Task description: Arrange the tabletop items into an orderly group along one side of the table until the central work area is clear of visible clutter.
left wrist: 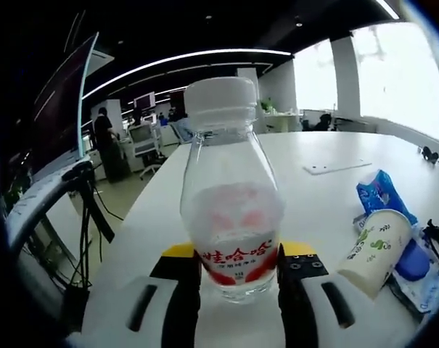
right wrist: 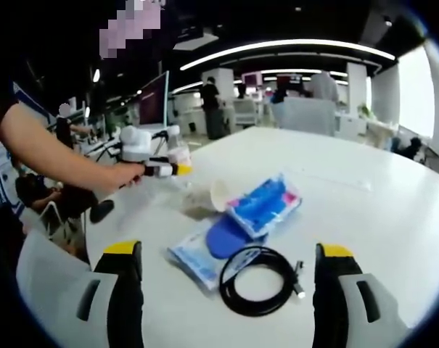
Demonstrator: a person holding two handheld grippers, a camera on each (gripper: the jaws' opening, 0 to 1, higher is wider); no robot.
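Observation:
A clear bottle (left wrist: pixel 236 217) with a white cap and a red label stands upright between the jaws of my left gripper (left wrist: pixel 237 274), which is shut on it low down. In the right gripper view a person's hand holds the left gripper (right wrist: pixel 165 169) and bottle (right wrist: pixel 179 154) near the table's far left edge. A paper cup (left wrist: pixel 374 250) (right wrist: pixel 219 194) lies on its side beside blue packets (left wrist: pixel 382 192) (right wrist: pixel 266 203). A coiled black cable (right wrist: pixel 259 279) lies just ahead of my right gripper (right wrist: pixel 228 250), which is open and holds nothing.
The round white table (right wrist: pixel 364 210) runs far back and right. A flat white card (left wrist: pixel 335 167) lies on its far part. A clear wrapped packet (right wrist: pixel 194 259) and a blue oval piece (right wrist: pixel 223 235) sit by the cable. Desks, monitors and people stand beyond the left edge.

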